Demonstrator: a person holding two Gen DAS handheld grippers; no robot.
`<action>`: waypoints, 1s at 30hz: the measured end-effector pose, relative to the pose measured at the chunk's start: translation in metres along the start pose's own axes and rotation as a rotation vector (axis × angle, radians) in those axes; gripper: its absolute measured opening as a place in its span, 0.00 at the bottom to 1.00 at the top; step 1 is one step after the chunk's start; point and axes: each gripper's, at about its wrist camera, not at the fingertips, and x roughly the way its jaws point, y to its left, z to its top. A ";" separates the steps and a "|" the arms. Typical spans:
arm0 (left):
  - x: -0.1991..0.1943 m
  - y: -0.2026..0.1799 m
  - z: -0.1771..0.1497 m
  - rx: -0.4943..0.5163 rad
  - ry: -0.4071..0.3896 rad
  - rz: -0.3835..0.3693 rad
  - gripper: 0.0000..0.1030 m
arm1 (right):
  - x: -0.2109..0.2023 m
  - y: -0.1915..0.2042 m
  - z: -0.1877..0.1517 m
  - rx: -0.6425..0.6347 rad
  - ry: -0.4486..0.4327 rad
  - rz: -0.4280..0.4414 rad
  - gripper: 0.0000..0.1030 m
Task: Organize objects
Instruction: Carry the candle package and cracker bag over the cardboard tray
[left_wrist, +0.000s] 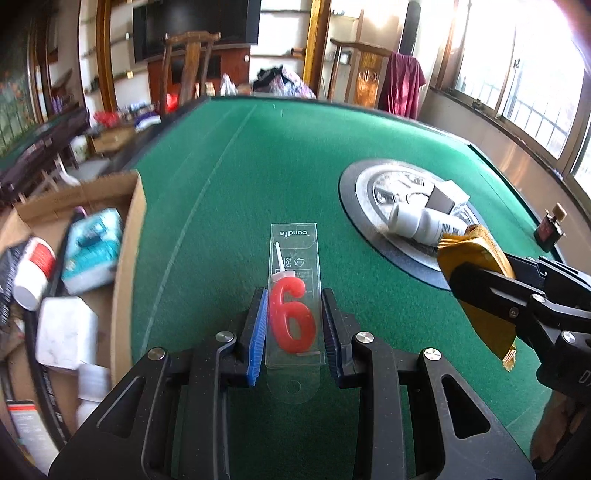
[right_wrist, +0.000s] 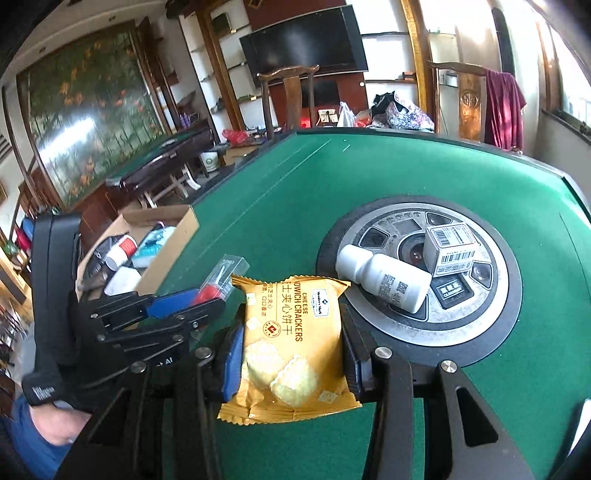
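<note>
My left gripper (left_wrist: 293, 332) is shut on a clear candle pack (left_wrist: 293, 295) with a red "6" candle inside, held above the green table (left_wrist: 240, 184). It also shows in the right wrist view (right_wrist: 221, 280). My right gripper (right_wrist: 291, 354) is shut on a yellow cheese cracker packet (right_wrist: 291, 347), seen in the left wrist view at the right (left_wrist: 476, 251). A white bottle (right_wrist: 384, 282) and a small white box (right_wrist: 448, 249) lie on the round centre panel (right_wrist: 491, 325).
An open cardboard box (left_wrist: 127, 236) with several items stands off the table's left edge. A small dark red item (left_wrist: 550, 227) stands at the table's right edge. Chairs, another table and shelves stand beyond.
</note>
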 end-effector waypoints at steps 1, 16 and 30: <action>-0.002 -0.001 0.000 0.005 -0.015 0.010 0.27 | 0.000 0.000 0.000 0.003 -0.002 -0.001 0.43; -0.032 -0.019 -0.006 0.077 -0.166 0.081 0.27 | -0.018 -0.002 0.004 0.073 -0.064 -0.020 0.43; -0.088 -0.010 -0.024 0.077 -0.232 0.061 0.27 | -0.038 0.016 -0.011 0.127 -0.100 -0.007 0.43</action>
